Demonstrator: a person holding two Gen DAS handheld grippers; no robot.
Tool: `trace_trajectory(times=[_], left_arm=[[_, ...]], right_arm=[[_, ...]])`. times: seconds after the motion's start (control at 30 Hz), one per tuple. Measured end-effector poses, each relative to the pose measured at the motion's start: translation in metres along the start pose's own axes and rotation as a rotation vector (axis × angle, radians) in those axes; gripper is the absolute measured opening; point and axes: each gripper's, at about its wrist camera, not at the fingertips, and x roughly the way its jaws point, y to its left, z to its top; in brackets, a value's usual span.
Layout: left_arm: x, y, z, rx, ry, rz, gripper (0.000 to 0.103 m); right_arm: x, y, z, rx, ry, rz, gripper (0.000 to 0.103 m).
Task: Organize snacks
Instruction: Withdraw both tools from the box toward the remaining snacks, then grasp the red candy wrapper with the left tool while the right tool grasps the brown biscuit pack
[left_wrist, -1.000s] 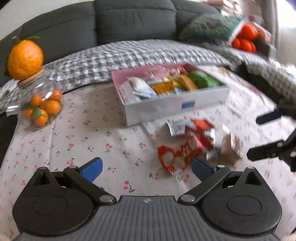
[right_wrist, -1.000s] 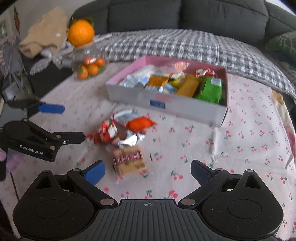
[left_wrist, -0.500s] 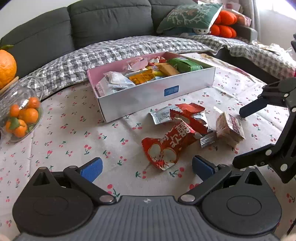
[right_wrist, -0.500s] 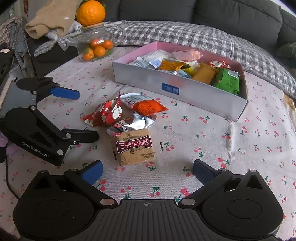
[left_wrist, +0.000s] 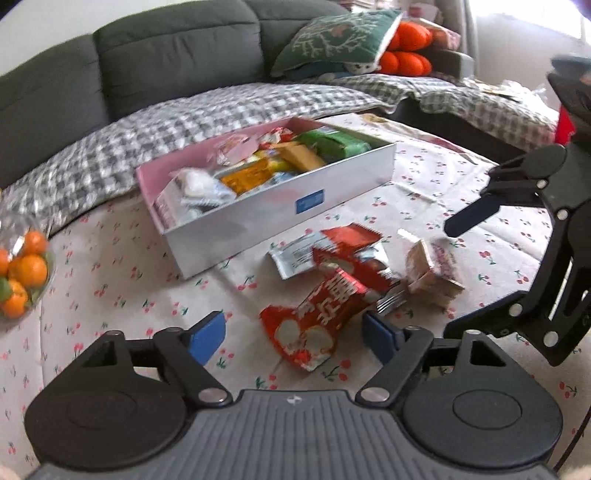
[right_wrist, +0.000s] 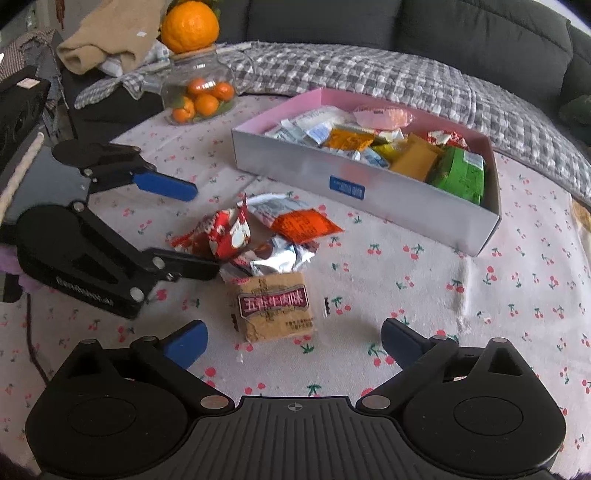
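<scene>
The left claw is closing with the red snack packet between its blue pads but not yet pinched, while the right claw stands wide over the tan biscuit pack, both near the half-filled snack box on the cherry-print surface.

The clear glass jar of small oranges is cut by the left edge of the left wrist view, so only one side shows. In the same view the packets inside the pink-lined white cardboard box are blurred and their print cannot be read. The silver foil packet lies partly under the red crinkled snack bag and the orange flat packet. The small text on the tan square biscuit pack is too small to read.
</scene>
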Motion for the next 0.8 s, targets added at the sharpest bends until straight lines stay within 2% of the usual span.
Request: trace_trajectory(times=[0.13,0.2,0.27,0.33,0.4,0.47,0.57,0.8], left_arm=[[0.000,-0.009,0.004,0.053,-0.004,-0.002,0.064],[0.001,-0.012,0.006,0.072,-0.002,0.000,0.061],[0.001,-0.013,0.007,0.077,0.005,0.004,0.059],[0.002,-0.013,0.007,0.071,0.013,0.000,0.050],[0.001,-0.013,0.009,0.061,0.022,-0.003,0.045],[-0.001,-0.013,0.010,0.051,0.029,0.001,0.036],[-0.003,-0.013,0.011,0.029,0.035,-0.002,0.033],[-0.007,-0.011,0.017,-0.069,0.059,0.010,0.027]], right_arm=[[-0.004,-0.002,0.004,0.021,-0.024,-0.002,0.090],[-0.003,-0.003,0.005,0.032,-0.022,-0.003,0.081],[-0.002,-0.005,0.006,0.041,-0.016,0.007,0.063],[-0.002,-0.006,0.005,0.052,-0.006,0.019,0.054],[-0.002,-0.005,0.005,0.050,-0.007,0.017,0.053],[-0.003,-0.005,0.005,0.052,-0.008,0.018,0.050],[-0.005,-0.006,0.007,0.063,-0.009,0.025,0.045],[-0.006,-0.007,0.010,0.107,0.015,0.017,0.044]])
